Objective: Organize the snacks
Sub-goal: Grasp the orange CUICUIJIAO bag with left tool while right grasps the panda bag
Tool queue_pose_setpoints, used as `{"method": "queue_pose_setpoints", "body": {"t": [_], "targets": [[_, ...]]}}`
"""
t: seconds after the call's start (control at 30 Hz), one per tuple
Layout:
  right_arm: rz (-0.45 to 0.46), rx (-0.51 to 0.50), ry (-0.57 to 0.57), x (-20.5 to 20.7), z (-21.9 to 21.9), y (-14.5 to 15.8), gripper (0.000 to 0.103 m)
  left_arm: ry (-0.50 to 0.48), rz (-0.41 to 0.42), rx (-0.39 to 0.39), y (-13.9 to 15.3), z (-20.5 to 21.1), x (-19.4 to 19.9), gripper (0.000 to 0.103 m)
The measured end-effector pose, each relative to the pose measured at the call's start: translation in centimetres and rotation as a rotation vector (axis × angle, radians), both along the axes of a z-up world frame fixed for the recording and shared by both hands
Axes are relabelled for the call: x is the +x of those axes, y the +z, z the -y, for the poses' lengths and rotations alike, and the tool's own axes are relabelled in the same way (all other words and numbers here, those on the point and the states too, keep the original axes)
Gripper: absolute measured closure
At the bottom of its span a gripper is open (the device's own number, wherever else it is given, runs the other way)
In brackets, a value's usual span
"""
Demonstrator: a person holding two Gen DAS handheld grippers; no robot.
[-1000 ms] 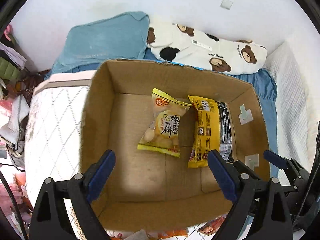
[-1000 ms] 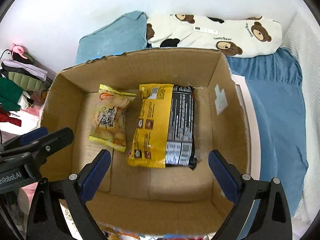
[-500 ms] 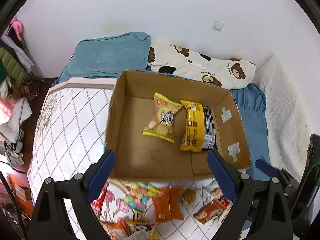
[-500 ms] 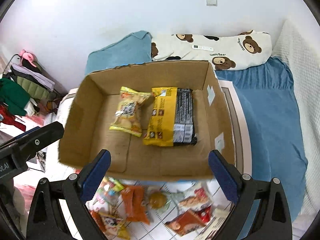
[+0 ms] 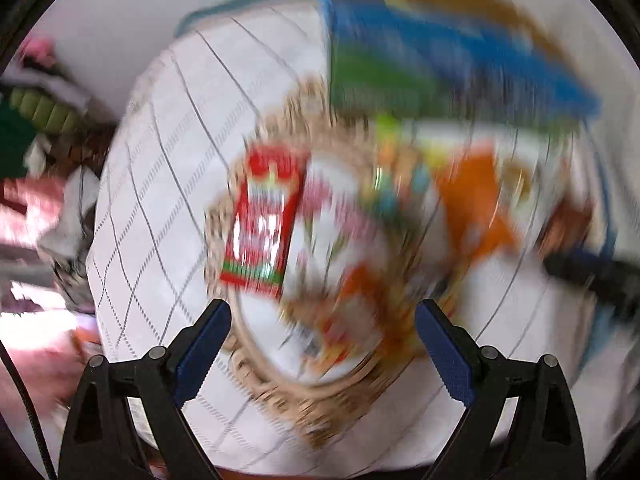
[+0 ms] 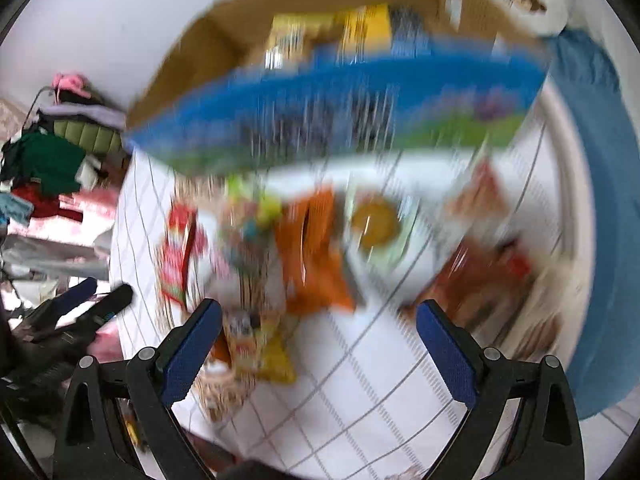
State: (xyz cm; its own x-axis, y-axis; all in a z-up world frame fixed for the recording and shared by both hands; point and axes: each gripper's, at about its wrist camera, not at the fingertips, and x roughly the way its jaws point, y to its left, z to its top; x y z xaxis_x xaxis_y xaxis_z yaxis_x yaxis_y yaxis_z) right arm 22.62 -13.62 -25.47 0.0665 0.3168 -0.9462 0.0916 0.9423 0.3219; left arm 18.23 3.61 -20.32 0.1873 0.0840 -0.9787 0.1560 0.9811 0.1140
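Both views are smeared by motion. Loose snack packets lie on a white checked cloth (image 5: 160, 208): a red packet (image 5: 264, 220), an orange packet (image 5: 476, 208) and a multicoloured one (image 5: 392, 176). My left gripper (image 5: 322, 340) hangs open above them with nothing between its pads. In the right wrist view my right gripper (image 6: 318, 344) hovers over the orange packet (image 6: 316, 248), a round yellow snack (image 6: 374, 220) and a yellow packet (image 6: 260, 348); its jaws are closing on nothing. The cardboard box (image 6: 340, 100), blue and green outside, stands behind with yellow packets (image 6: 366, 28) inside.
A brown-red packet (image 6: 480, 276) lies at the right of the cloth. A heap of clothes (image 6: 44, 160) sits off the left edge. Blue bedding (image 6: 600, 200) runs along the right. The other gripper (image 6: 80, 308) shows at the lower left.
Both grippers have drawn back from above the box's inside and sunk toward the loose packets in front of it. The box has slid to the top of both views, which are now blurred.
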Motion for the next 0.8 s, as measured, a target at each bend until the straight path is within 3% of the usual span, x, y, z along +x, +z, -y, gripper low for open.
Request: {"method": "queue_pose_setpoints", "body": {"t": [0.13,0.27,0.3,0.33,0.37,0.5,0.7,0.8], "targets": [[-0.061,-0.004,0.031,-2.5,-1.0,-2.4,0.010,-0.227,-0.076,0.113,-4.4,1.1,-2.0,0.009],[-0.087,-0.025,0.062,-4.3,-1.9,-3.3,0.010,-0.319,-0.126,0.130,-7.5,2.1,-1.7,0.009],[-0.092,-0.032,0.071,-4.5,-2.1,-3.4,0.010,-0.328,-0.131,0.125,-8.2,2.4,-1.3,0.012],[-0.095,-0.034,0.076,-4.8,-2.3,-3.4,0.010,-0.326,-0.122,0.112,-8.5,2.5,-1.0,0.024],[-0.095,-0.037,0.079,-4.9,-2.5,-3.4,0.010,-0.315,-0.121,0.104,-8.6,2.3,-0.8,0.027],[-0.086,-0.049,0.097,-5.1,-3.9,-3.2,0.010,-0.098,-0.118,-0.053,-8.3,-0.9,0.6,0.028],[-0.045,-0.051,0.102,-3.2,-7.5,-4.1,0.010,0.271,-0.167,-0.204,-9.5,-7.5,1.3,0.028],[-0.033,-0.064,0.138,-2.4,-10.4,-5.3,0.010,0.388,-0.188,-0.295,-10.7,-10.0,1.6,0.028]]}}
